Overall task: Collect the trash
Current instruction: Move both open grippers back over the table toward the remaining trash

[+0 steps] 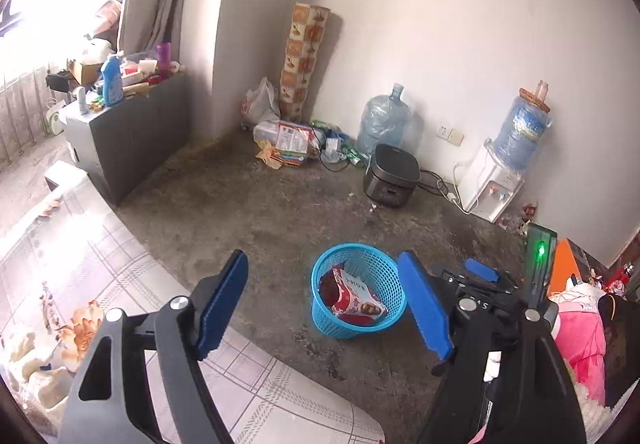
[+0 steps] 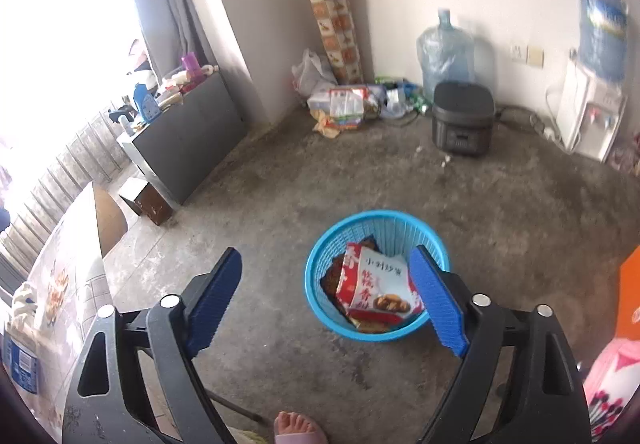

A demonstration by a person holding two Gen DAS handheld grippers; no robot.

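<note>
A blue mesh trash basket (image 1: 385, 269) stands on the concrete floor and holds snack wrappers (image 1: 356, 298). In the right wrist view the basket (image 2: 376, 224) shows a red and white snack bag (image 2: 376, 290) on top. My left gripper (image 1: 326, 308) is open and empty, high above the floor, with the basket between its blue fingers. My right gripper (image 2: 328, 298) is open and empty above the basket; its body also shows in the left wrist view (image 1: 480, 276) to the right of the basket.
A table with a checked cloth (image 1: 80, 264) lies at lower left. A dark cabinet (image 1: 128, 140) with bottles stands by the window. A litter pile (image 1: 292, 144), water jug (image 1: 382, 120), black cooker (image 1: 390, 176) and water dispenser (image 1: 496, 184) line the far wall. A foot (image 2: 298, 428) shows below.
</note>
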